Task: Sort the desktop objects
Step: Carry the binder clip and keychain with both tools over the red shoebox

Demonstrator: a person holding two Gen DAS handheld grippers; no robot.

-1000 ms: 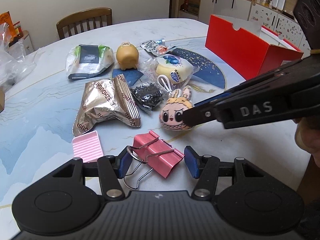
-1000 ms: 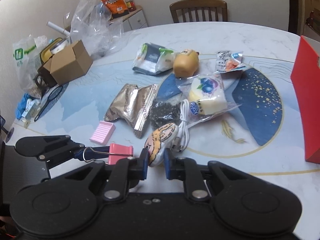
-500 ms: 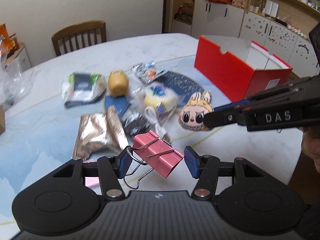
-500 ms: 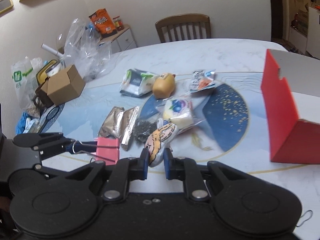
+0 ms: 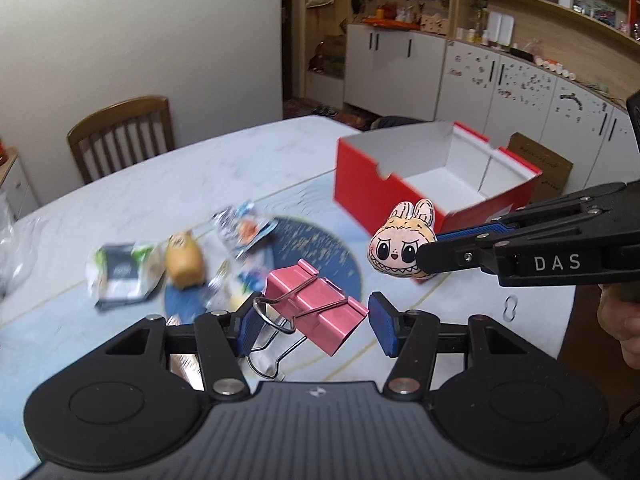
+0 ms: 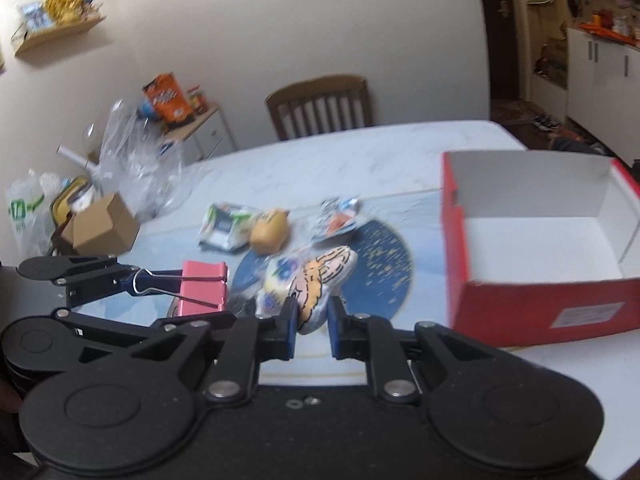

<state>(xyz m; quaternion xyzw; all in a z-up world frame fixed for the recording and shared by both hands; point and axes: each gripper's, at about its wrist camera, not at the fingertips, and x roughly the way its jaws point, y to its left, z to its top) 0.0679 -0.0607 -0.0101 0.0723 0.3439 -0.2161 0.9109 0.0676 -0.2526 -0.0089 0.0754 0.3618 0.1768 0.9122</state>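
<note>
So both grippers are up off the table with something in them. Left gripper point(image 5: 314, 326) is at the bottom middle of its own view, holding a pink clip point(image 5: 316, 306); the left pad has the wire handles, but the right pad looks just clear of the clip body, so it's only pinching on that one side as far as I can tell. From the right wrist view the same clip point(image 6: 204, 288) sits at middle left, hanging off the left gripper's point(image 6: 132, 280) tips above the table point(image 6: 360, 148). Right gripper point(image 6: 312, 316) is squeezed together on a bunny plush point(image 6: 320, 280), bottom centre of that frame, plush sticking up and out past the pads. In the left view you see the plush point(image 5: 400, 248) face-on at middle right, nipped at its right edge by the right gripper point(image 5: 424, 258), with a bit of a hand point(image 5: 620, 320) at the right edge. Red box point(image 5: 400, 196) is open, white inside, upper right of centre, behind the plush; in the right view the box point(image 6: 540, 304) fills the right side. Rest of the stuff on the table is blurry: a tan toy point(image 5: 184, 260), a few packets point(image 5: 120, 276), and a cardboard box point(image 6: 100, 228) at left. Wooden chair point(image 6: 320, 104) at the far side.
</note>
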